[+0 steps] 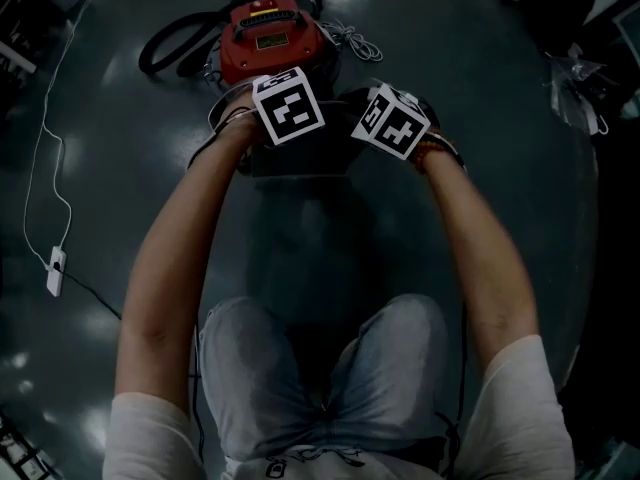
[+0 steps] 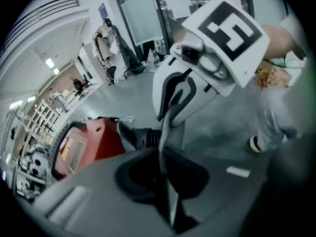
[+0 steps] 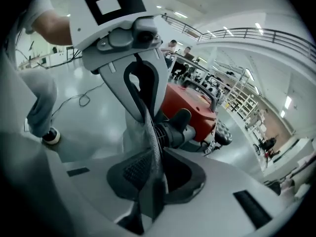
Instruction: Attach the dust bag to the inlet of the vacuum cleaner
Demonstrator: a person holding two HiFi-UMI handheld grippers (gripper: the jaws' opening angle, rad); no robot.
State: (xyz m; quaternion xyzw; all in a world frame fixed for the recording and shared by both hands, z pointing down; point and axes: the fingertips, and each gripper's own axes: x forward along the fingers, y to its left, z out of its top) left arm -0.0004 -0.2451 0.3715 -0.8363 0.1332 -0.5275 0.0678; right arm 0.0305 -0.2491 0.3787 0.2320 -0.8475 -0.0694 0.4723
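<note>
The red vacuum cleaner (image 1: 268, 36) stands on the dark floor ahead of me. Its black inlet (image 3: 174, 124) sticks out toward the grippers and also shows in the left gripper view as the inlet (image 2: 143, 136). The grey dust bag (image 3: 148, 132) hangs edge-on between the two grippers. My left gripper (image 2: 165, 181) is shut on one edge of the dust bag (image 2: 167, 127). My right gripper (image 3: 150, 181) is shut on the opposite edge. In the head view both marker cubes (image 1: 288, 106) (image 1: 390, 120) sit side by side just before the vacuum, hiding the jaws, and the dark bag (image 1: 300, 163) shows below them.
A black hose (image 1: 170, 43) loops left of the vacuum. A white cable runs to a power strip (image 1: 56, 270) on the floor at left. My shoe (image 2: 254, 143) rests near the bag. Shelving and people are far in the background.
</note>
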